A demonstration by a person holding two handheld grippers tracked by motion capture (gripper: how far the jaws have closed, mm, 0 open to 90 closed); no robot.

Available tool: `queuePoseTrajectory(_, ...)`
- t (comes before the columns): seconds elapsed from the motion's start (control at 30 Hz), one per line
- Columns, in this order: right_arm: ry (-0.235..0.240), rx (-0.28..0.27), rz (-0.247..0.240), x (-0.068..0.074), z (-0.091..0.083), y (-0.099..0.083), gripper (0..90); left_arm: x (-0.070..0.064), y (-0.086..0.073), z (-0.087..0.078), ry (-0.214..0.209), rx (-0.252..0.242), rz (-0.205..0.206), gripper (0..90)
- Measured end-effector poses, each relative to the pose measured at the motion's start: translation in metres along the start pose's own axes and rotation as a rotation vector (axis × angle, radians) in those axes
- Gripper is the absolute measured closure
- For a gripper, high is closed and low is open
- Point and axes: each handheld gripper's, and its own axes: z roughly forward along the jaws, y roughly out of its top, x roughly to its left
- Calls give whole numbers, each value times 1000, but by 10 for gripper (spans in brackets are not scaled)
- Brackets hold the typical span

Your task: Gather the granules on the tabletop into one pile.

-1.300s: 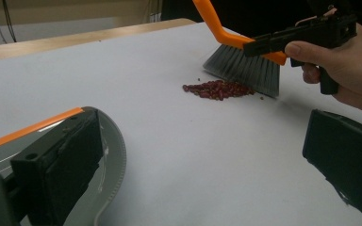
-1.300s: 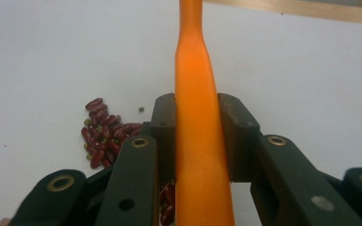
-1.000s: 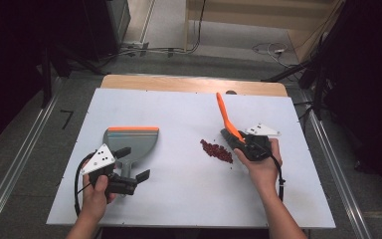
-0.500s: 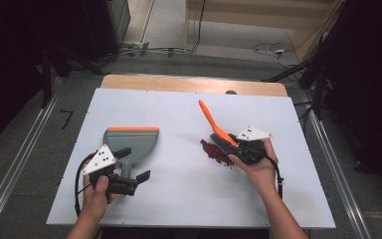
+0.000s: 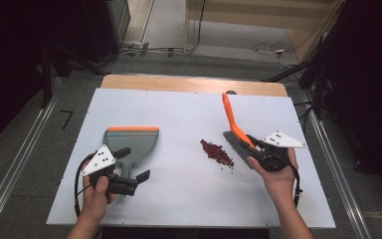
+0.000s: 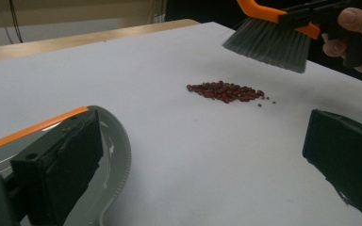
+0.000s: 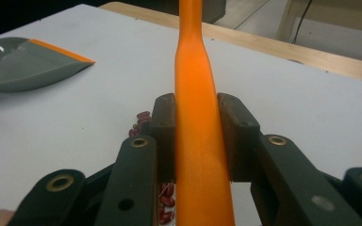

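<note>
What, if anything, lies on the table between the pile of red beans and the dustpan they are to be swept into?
Nothing visible does. Between the red beans and the dustpan there is bare white table. The brush, clamped in the right gripper, sits on the beans' far side from the dustpan. The left gripper is open beside the dustpan's handle.

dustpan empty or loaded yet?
Empty: the dustpan shows a bare grey tray, and the red beans lie in a pile on the table.

Nothing readable is showing anywhere. No labels, brands, numbers or signs are appearing on any thing here.
</note>
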Motion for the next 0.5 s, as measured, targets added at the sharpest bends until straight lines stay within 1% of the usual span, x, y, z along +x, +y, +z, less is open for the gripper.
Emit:
queuePoseTrajectory(0.07, -1, -2, 34, -5, -7, -6, 688, 0, 0, -1, 5, -3, 0, 0)
queuePoseTrajectory(0.27, -24, -1, 98, -18, -26, -23, 688, 0, -1, -5, 23, -24, -9, 0)
queuePoseTrajectory(0.33, -45, -2, 118, -22, -34, -29, 688, 1, -1, -6, 30, -27, -9, 0)
queuePoseTrajectory(0.37, -55, -1, 123, -24, -36, -32, 688, 1, -1, -7, 29, -33, -16, 0)
queuePoseTrajectory(0.43, -83, -1, 155, -30, -43, -40, 688, 2, -1, -8, 29, -41, -28, 0)
queuePoseTrajectory(0.5, -92, 7, 182, -35, -46, -45, 688, 4, -1, -10, 34, -44, -34, 0)
